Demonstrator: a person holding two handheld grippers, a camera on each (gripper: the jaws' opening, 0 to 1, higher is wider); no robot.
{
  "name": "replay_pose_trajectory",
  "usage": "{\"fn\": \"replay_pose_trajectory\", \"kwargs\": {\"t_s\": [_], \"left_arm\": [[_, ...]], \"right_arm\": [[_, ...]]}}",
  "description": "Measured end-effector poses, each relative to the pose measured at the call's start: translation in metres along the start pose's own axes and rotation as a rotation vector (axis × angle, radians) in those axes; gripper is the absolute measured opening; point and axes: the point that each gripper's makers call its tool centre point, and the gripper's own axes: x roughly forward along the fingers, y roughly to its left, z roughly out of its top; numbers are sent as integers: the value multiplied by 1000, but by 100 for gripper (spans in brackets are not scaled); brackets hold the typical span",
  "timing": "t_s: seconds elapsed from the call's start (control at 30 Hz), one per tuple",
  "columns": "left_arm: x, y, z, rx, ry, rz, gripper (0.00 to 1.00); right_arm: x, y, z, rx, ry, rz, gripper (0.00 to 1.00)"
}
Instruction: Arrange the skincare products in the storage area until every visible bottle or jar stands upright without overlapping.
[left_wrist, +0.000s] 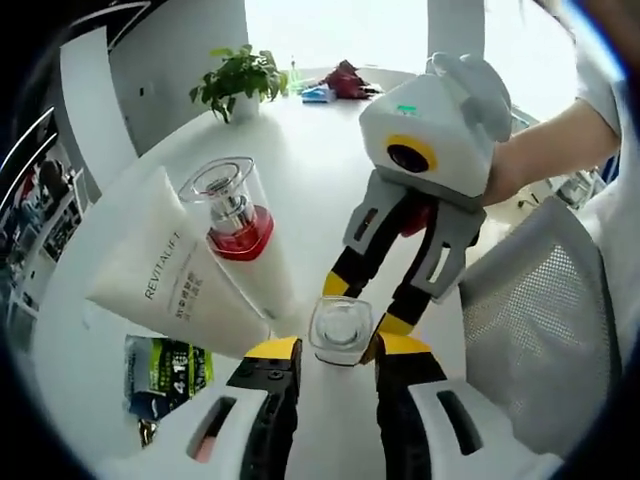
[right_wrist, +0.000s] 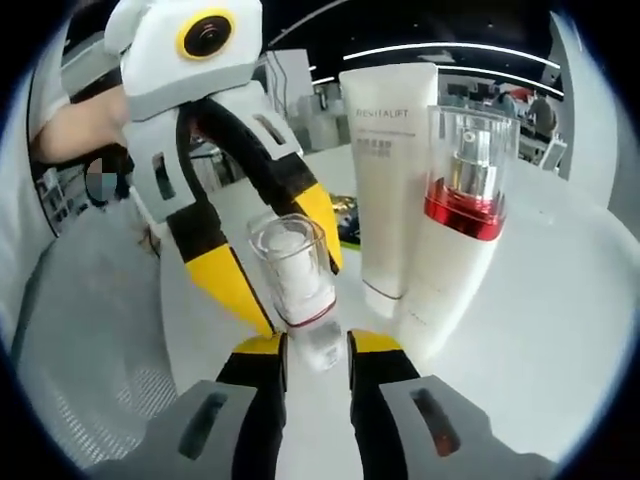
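Left gripper view, from its left side: a green and black packet (left_wrist: 165, 375) lies flat on the white worktop (left_wrist: 320, 170). Next to it stands a white tube (left_wrist: 170, 275) with the word REVITALIFT, and just beside the tube stands a white pump bottle (left_wrist: 240, 235) with a red band and a clear cap. Both are upright and seem to touch each other. In the lower middle a small clear bottle (left_wrist: 341, 330) stands on the worktop between the yellow tips of the left gripper (left_wrist: 338, 348). The fingers of this gripper are apart and lie close at both sides of the bottle; I cannot tell if they press it. The right gripper (left_wrist: 365, 305) reaches to the same bottle from the far side, with a person's hand (left_wrist: 520, 165) behind it. At the right is a grey mesh chair (left_wrist: 545, 320). Far back a potted plant (left_wrist: 240, 80) stands on the worktop.

Right gripper view, from its left: the left gripper (right_wrist: 295, 275) comes from the upper left, its fingers at both sides of the small clear bottle (right_wrist: 297, 285). The right gripper (right_wrist: 318, 345) has its fingers parted around the bottle's base. To the right stand the white tube (right_wrist: 385, 180) and the pump bottle (right_wrist: 455, 230), near the small bottle.
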Motion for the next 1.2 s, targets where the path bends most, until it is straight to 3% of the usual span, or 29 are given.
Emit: {"fn": "replay_pose_trajectory", "kwargs": {"t_s": [0.23, 0.43, 0.53, 0.63, 0.8, 1.2], "left_arm": [[-4, 0, -27, -64, 40, 45, 32], [3, -9, -45, -110, 57, 63, 24], [10, -13, -44, -138, 44, 82, 21], [13, -6, -42, -104, 37, 161, 14], [16, -11, -36, -126, 26, 165, 11], [25, 2, -35, -145, 17, 181, 10]], "right_arm": [[-5, 1, -10, 32, 43, -38, 22], [-6, 7, -16, 54, 72, -56, 20], [-4, 12, -17, 54, 83, -58, 18], [-1, 12, -18, 43, 94, -64, 17], [1, 7, -15, 49, 89, -76, 17], [8, -16, -11, 48, 84, -117, 15]]}}
